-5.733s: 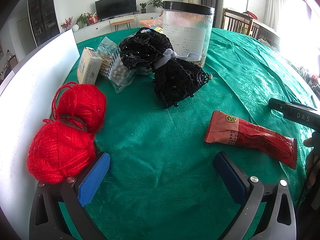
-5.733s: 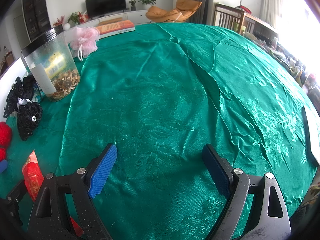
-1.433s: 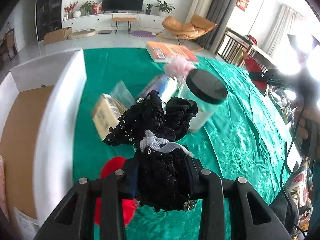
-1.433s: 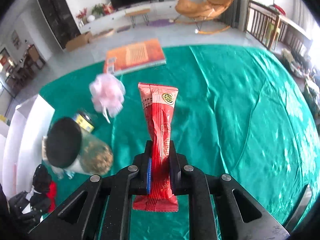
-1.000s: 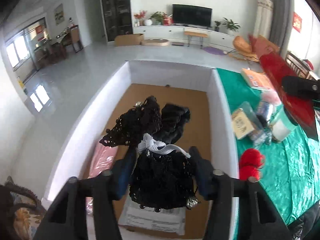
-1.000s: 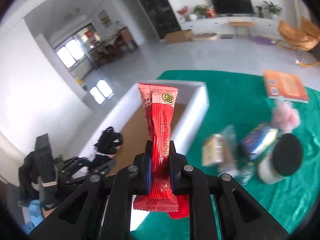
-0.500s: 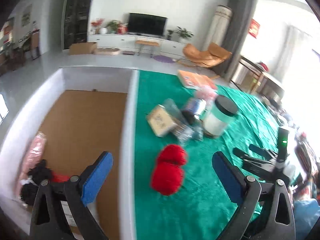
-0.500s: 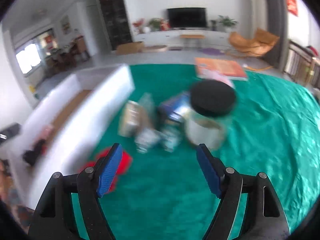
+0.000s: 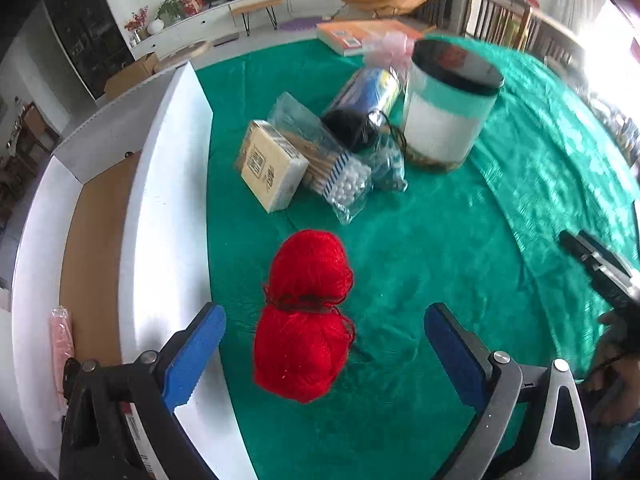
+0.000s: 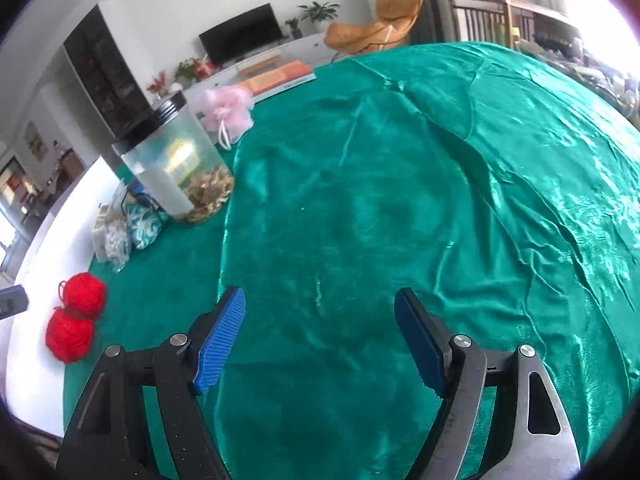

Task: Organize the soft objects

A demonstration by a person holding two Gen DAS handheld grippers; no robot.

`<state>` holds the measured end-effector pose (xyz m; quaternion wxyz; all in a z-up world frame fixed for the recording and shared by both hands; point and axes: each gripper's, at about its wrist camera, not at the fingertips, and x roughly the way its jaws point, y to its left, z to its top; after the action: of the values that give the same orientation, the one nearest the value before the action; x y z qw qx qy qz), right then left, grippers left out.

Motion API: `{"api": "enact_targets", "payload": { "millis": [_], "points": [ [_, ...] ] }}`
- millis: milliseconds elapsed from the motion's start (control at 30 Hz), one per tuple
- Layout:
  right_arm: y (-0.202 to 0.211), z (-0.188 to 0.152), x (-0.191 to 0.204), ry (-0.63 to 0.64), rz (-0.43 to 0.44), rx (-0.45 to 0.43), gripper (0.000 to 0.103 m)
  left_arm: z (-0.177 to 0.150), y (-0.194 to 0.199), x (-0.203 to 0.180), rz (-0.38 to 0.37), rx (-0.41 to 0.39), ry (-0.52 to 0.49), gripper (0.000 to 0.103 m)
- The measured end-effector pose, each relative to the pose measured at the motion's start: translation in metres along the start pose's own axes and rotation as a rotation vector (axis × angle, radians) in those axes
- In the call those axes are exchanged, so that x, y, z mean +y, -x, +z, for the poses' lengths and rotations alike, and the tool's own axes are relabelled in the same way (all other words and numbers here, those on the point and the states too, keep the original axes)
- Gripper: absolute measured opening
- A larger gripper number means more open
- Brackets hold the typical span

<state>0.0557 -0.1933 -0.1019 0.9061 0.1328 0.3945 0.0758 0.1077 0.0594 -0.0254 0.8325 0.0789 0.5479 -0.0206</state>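
Observation:
Two joined balls of red yarn (image 9: 308, 312) lie on the green tablecloth (image 9: 460, 248), close to the white box wall (image 9: 168, 184). My left gripper (image 9: 324, 356) hangs over the yarn, jaws wide open. The yarn shows between the blue pads (image 9: 196, 354), which do not touch it. My right gripper (image 10: 320, 336) is open above bare green cloth (image 10: 400, 200), nothing between its fingers. The yarn (image 10: 76, 320) is far off to its left. A pink mesh pouf (image 10: 226, 110) rests at the back, beside the jar.
A black-lidded clear jar (image 9: 444, 108), a tan carton (image 9: 272, 164), a bag of cotton swabs (image 9: 340, 176) and a blue can (image 9: 368, 100) cluster behind the yarn. An orange book (image 10: 280, 76) lies farther back. The box holds a pink item (image 9: 60, 336) on its cardboard floor (image 9: 96, 220).
A second ago the left gripper held a black lace piece over the box and the right held a red packet. Both are now open and empty, back over the table and lower.

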Motion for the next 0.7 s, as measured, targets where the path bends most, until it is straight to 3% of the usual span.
{"api": "enact_targets", "payload": {
  "millis": [100,167,233,267,333,367,400,500,600,700],
  "points": [
    [0.010,-0.004,0.005,0.017,0.014,-0.045,0.080,-0.003,-0.036,-0.016,0.127,0.086,-0.046,0.099],
    [0.013,-0.004,0.001,0.000,0.025,-0.064,0.080,-0.007,-0.059,-0.016,0.142,0.161,-0.005,0.099],
    [0.016,-0.004,-0.005,-0.024,0.029,-0.078,0.080,-0.008,-0.063,-0.012,-0.007,0.178,0.109,0.098],
    [0.017,-0.003,-0.008,-0.039,0.029,-0.087,0.080,-0.004,-0.053,-0.014,-0.133,0.139,0.161,0.098],
    [0.022,-0.002,-0.015,-0.073,0.030,-0.115,0.080,0.010,-0.026,-0.026,-0.528,0.025,0.194,0.098],
    [0.023,-0.001,-0.019,-0.092,0.030,-0.127,0.080,0.020,-0.010,-0.034,-0.663,-0.043,0.192,0.098],
    [0.024,0.000,-0.023,-0.112,0.028,-0.135,0.080,0.029,0.007,-0.044,-0.680,-0.108,0.167,0.098],
    [0.023,0.001,-0.036,-0.170,0.010,-0.132,0.080,0.046,0.037,-0.066,-0.550,-0.242,0.056,0.098],
    [0.020,0.000,-0.048,-0.232,0.015,-0.123,0.080,0.040,0.038,-0.064,-0.488,-0.264,0.053,0.098],
    [0.016,0.000,-0.055,-0.269,0.028,-0.107,0.080,0.019,0.014,-0.046,-0.392,-0.232,0.104,0.098]
  ]
}}
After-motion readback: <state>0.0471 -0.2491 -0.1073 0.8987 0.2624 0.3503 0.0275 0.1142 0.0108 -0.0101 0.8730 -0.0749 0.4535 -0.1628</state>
